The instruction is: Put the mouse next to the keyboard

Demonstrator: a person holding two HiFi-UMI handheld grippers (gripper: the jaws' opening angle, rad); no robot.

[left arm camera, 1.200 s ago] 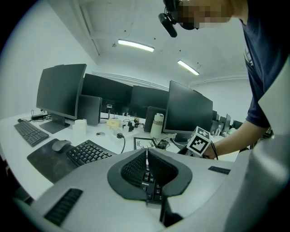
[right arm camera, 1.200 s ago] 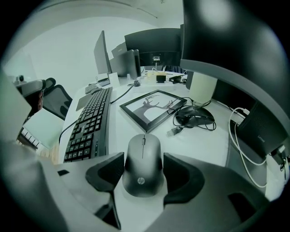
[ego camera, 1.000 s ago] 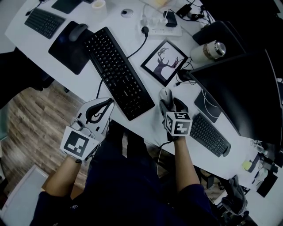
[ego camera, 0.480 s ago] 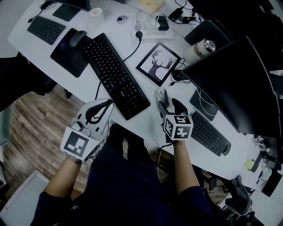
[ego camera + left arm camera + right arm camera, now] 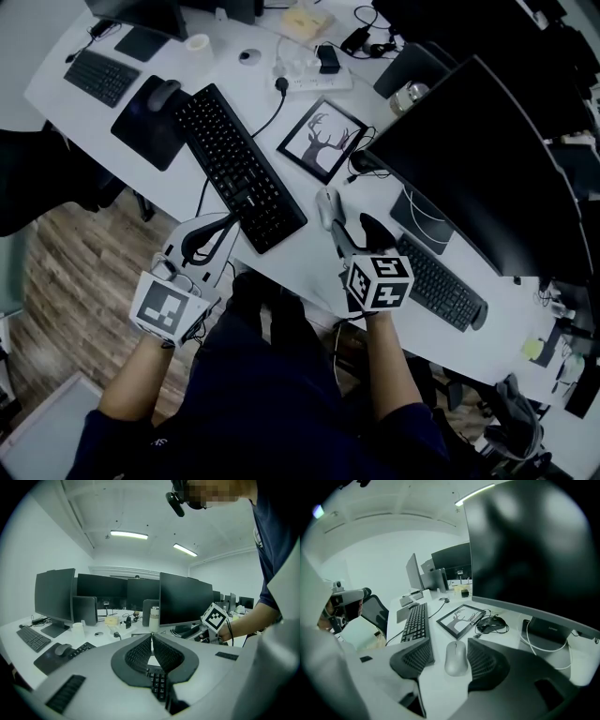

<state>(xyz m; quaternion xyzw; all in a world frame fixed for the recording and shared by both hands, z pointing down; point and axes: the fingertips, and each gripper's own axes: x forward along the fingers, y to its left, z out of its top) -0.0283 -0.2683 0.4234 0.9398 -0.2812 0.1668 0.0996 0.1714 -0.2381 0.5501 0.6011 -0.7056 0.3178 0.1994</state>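
Right tongs (image 5: 449,642): jaws apart, with the pale mouse (image 5: 456,658) showing between them. There is a gap on each side and neither pad presses on it. The jaws have just been closing a little, but nothing is gripped. In the head view the right tongs (image 5: 352,231) sit just behind the mouse (image 5: 325,206), pointing down at it.

Left tongs (image 5: 151,635): jaw tips together, nothing between them. In the head view the left tongs (image 5: 208,231) hang at the near edge of the tabletop (image 5: 305,251), by the near end of the keyboard (image 5: 239,169), and take no part in the task.

Mouse position: flat on the tabletop, on its own base. It lies just right of the near end of the long black keyboard, with a narrow strip of bare surface between the two, so they are not touching. The right gripper view agrees, with the keyboard (image 5: 415,619) running along the left of the mouse. A framed deer picture (image 5: 322,141) sits beyond the mouse, and a big dark monitor (image 5: 469,159) is off to the right. A second, darker mouse (image 5: 161,94) rests on a mat at the keyboard's far end and is not the one being handled.

Progress (judgement): the placement looks done, since the mouse sits beside the keyboard and is free of the pads. What seems left is only to draw the right tongs clear without nudging it. I cannot tell from these views whether the person means to square the mouse to the keyboard.
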